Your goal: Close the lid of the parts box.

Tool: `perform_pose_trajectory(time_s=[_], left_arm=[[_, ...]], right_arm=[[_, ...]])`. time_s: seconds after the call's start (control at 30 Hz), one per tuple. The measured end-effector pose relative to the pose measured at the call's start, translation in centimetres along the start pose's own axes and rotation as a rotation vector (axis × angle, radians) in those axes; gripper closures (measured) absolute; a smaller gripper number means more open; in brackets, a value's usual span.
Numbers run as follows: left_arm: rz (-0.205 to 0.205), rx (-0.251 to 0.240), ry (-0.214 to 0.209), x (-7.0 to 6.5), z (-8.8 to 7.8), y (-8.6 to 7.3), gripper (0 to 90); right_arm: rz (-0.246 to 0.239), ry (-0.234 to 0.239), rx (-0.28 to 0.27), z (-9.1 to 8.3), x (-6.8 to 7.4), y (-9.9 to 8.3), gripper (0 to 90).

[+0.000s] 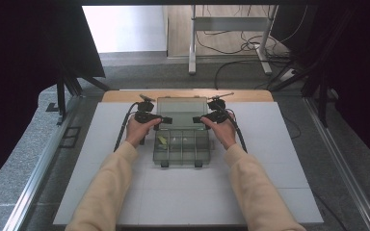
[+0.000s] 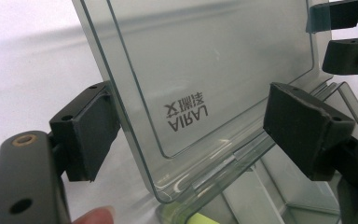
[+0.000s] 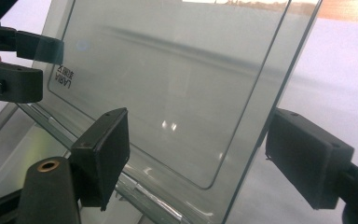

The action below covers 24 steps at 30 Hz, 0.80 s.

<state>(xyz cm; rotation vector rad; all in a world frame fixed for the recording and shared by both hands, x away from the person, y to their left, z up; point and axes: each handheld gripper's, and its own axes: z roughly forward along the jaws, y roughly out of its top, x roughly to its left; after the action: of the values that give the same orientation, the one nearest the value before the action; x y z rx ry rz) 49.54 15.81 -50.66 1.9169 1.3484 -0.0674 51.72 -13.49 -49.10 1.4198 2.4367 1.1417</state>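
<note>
Scene: a clear plastic compartment box (image 1: 182, 147) lies at the centre of the high view on a white bench (image 1: 101, 192), its lid (image 1: 181, 111) standing raised at the far side.
Lid: transparent, hinged along the back of the box; in the left gripper view it runs from upper left to lower right, with printed lettering (image 2: 186, 113) reading upside down near the middle.
Contents: something yellow-green (image 1: 162, 140) lies in a left compartment; the other compartments are too small to read.
Left gripper (image 1: 164, 120): at the lid's left edge in the high view. In its own view the fingers (image 2: 89, 135) stand wide, one on each side of the lid's edge, and I see no pad pressing on the plastic.
Right gripper (image 1: 196, 120): at the lid's right edge, mirrored. Its fingers (image 3: 103, 156) are also wide, straddling the lid's edge without gripping it, as far as I can tell.
Step in hand: handling the lid with both grippers; whether it is being opened or shut cannot be told.
Next move: either way, both sides should travel together, so the lid does not twist on its hinge, and the box base may slide on the smooth bench.
</note>
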Motion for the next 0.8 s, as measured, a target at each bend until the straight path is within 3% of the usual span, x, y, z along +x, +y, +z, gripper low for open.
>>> perform_pose_trajectory(time_s=[0.8], left_arm=[[0.039, -0.054, -0.005, -0.8, -1.3, -0.2, 18.9]], right_arm=[[-0.011, 0.026, -0.066, -1.6, 0.4, -0.1, 23.9]])
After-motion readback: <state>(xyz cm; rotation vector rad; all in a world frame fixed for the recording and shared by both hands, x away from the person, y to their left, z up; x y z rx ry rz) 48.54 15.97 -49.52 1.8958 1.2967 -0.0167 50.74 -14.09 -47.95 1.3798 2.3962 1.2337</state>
